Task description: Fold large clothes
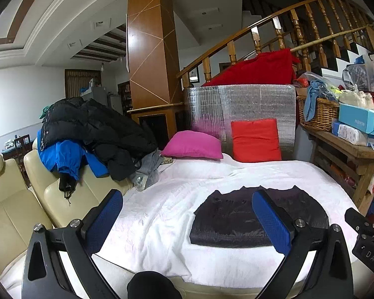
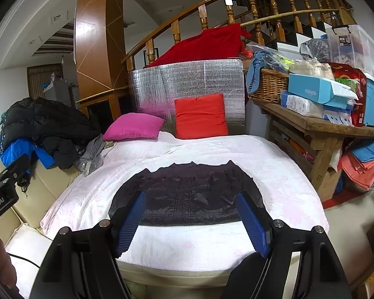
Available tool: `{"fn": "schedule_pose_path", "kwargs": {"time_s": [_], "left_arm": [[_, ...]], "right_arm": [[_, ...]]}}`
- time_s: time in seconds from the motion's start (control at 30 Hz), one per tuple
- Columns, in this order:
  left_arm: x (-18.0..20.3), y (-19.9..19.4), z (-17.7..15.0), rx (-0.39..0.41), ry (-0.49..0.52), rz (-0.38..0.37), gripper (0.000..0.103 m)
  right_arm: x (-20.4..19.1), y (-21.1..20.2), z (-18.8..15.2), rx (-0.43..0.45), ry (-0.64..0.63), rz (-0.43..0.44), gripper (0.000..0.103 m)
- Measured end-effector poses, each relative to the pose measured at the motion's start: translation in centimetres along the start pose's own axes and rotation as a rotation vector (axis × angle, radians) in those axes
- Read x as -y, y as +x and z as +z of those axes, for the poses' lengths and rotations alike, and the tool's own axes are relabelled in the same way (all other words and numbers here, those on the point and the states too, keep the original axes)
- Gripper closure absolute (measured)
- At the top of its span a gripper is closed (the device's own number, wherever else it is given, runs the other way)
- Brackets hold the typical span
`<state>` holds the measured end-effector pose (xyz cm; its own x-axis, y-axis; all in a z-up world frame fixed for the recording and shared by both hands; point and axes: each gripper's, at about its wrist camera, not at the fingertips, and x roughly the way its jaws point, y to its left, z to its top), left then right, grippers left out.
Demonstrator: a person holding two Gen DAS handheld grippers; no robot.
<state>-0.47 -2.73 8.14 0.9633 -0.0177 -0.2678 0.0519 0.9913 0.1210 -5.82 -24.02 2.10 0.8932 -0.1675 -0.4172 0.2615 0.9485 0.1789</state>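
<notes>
Here, the left hand-held gripper point(image 1: 187, 214) hangs with its blue pads spread wide and nothing between them; the right hand-held gripper point(image 2: 193, 220) likewise stands open and empty, raised over the near edge of the bed; neither touches cloth.

Just beyond both lies the dark garment point(image 2: 187, 194), flat on the white blanket point(image 2: 274, 174), already squared into a broad rectangle with a straight near edge and two small points showing at the far edge; it sits centred before the right gripper, and to the right of centre in the left view.

Further out: a pink cushion point(image 2: 133, 127) and a red cushion point(image 2: 199, 115) at the head of the bed; a heap of jackets point(image 1: 92, 129) on the cream sofa point(image 1: 15, 214) to the left; a wooden table point(image 2: 319, 127) with a basket point(image 2: 269, 84) and boxes to the right.

Judgement: the step in hand looks like the next fold, or a lift of the folded piece; to do it well, bring each gripper down on a near corner, pinch all layers together, not just the top one; move both ends evenly so the edges stay in line; keep the blanket out of the pinch.
</notes>
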Motion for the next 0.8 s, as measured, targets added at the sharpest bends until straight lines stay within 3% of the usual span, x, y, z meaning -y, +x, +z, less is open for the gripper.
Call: {"fn": "schedule_pose_path", "kwargs": {"time_s": [0.8], "left_arm": [[0.10,0.36,-0.33,-0.012,-0.004,-0.002,0.000]], "right_arm": [[-0.16,0.50,-0.06,-0.009,0.007,0.007,0.025]]}}
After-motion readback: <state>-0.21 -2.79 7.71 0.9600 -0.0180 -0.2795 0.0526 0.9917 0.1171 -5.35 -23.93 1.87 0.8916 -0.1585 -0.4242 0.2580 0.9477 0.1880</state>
